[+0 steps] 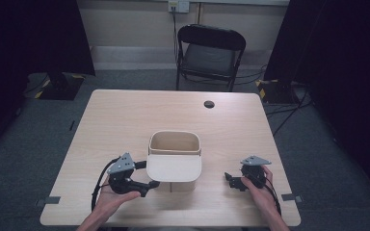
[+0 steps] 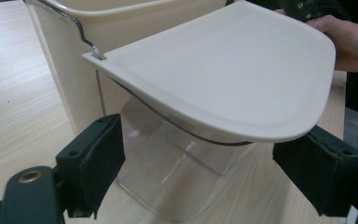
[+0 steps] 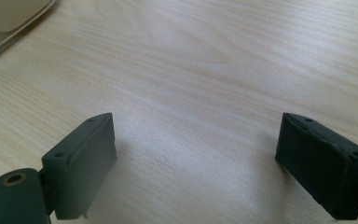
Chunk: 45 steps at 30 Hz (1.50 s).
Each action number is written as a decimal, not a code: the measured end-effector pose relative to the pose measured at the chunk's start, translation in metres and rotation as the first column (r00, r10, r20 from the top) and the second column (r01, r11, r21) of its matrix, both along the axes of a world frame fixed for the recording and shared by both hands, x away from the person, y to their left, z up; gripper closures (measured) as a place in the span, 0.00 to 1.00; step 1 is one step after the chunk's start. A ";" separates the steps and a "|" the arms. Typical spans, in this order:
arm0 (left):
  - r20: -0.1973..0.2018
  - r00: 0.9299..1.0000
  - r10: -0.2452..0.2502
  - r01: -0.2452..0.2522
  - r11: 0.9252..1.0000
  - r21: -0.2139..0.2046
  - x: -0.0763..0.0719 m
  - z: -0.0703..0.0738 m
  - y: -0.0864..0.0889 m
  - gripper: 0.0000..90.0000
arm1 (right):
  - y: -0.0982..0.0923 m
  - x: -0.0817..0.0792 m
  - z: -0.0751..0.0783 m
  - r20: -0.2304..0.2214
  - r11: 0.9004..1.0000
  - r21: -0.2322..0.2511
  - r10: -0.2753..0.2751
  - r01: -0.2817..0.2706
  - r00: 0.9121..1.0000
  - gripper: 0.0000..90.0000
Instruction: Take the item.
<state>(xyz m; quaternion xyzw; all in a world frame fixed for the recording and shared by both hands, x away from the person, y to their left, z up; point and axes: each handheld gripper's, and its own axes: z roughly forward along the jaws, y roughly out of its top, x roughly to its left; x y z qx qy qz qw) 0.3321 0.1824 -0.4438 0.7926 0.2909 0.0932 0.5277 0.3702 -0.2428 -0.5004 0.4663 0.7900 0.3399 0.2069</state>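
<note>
Black padded jaws of the left gripper are seen closest, spread wide on either side of the bin's clear lower wall, with no pad pressed against it; nothing is gripped. Smooth cream plastic forms the bin, a rounded rectangular tub whose front panel looks transparent in the left gripper view. Its flat lid, rounded at the corners and edged with a shallow raised lip, is swung out level over the near side of the bin, hinged on a thin wire at the rim. What can be seen of the bin's inside appears bare, though its floor cannot be made out with certainty. The bin stands toward the near middle of the pale wood-grain table. To the right of the bin, well apart from it, the right gripper is held low over the tabletop, its jaws released and spread, with only bare wood between them.
</note>
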 end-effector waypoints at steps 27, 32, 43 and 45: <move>0.020 1.000 0.014 -0.013 1.000 -0.012 0.000 0.008 0.004 0.21 | 0.000 0.000 0.000 0.000 1.000 0.000 0.000 0.000 1.000 0.12; 0.027 1.000 0.012 -0.012 1.000 -0.016 0.000 0.009 0.004 0.22 | 0.000 0.000 0.000 0.000 1.000 0.000 0.000 0.000 1.000 0.12; 0.030 1.000 0.005 -0.004 1.000 -0.025 -0.001 0.015 0.003 0.24 | 0.000 0.000 0.000 0.000 1.000 0.000 0.000 0.000 1.000 0.12; 0.031 0.999 0.009 -0.008 1.000 -0.022 0.000 0.014 0.004 0.24 | 0.000 0.000 0.000 0.000 1.000 0.000 0.000 0.000 1.000 0.12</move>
